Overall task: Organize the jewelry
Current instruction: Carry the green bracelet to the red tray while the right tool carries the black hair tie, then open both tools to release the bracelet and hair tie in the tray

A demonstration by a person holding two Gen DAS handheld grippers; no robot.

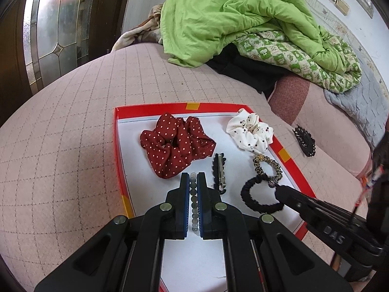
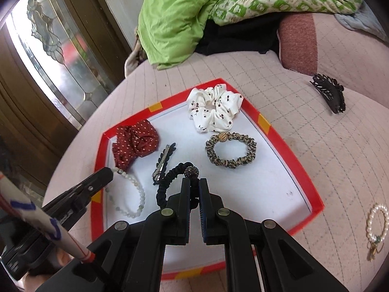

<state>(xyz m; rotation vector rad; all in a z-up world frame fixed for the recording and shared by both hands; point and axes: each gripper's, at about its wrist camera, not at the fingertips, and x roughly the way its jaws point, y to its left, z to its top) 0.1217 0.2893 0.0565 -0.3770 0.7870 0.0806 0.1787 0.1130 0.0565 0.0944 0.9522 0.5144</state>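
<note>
Left gripper (image 1: 193, 182): fingers narrow, clamped on the pale bead bracelet (image 1: 193, 199), beads lined up in the gap. In the right wrist view that bracelet (image 2: 136, 194) loops out over the tray's lower-left area, left gripper (image 2: 107, 171) coming in over the left rim.

Right gripper (image 2: 193, 185): fingers narrow, pinching the black hair tie (image 2: 170, 182) just below its dark sparkly bead. Same tie (image 1: 257, 194) sits lower right in the left wrist view, right gripper (image 1: 279, 192) touching its edge.

Tray (image 2: 313, 202): white floor, red rim, on a pink quilted bed (image 2: 340, 160).
- Red dotted scrunchie (image 1: 177, 143) upper left, close to the left rim.
- White printed scrunchie (image 2: 214, 109) at the far corner, touching or overlapping the rim.
- Leopard hair tie (image 2: 231, 150) centre-right, apart from the white one.
- Black hair clip (image 2: 163, 160) between the red scrunchie and the black tie.
- Open white floor: lower right of the tray in the right wrist view.

Off the tray: black claw clip (image 2: 328, 92) upper right on the bed, pearl bracelet (image 2: 376, 223) at the right edge of frame. Green quilt (image 1: 231, 17) piled at the top.
</note>
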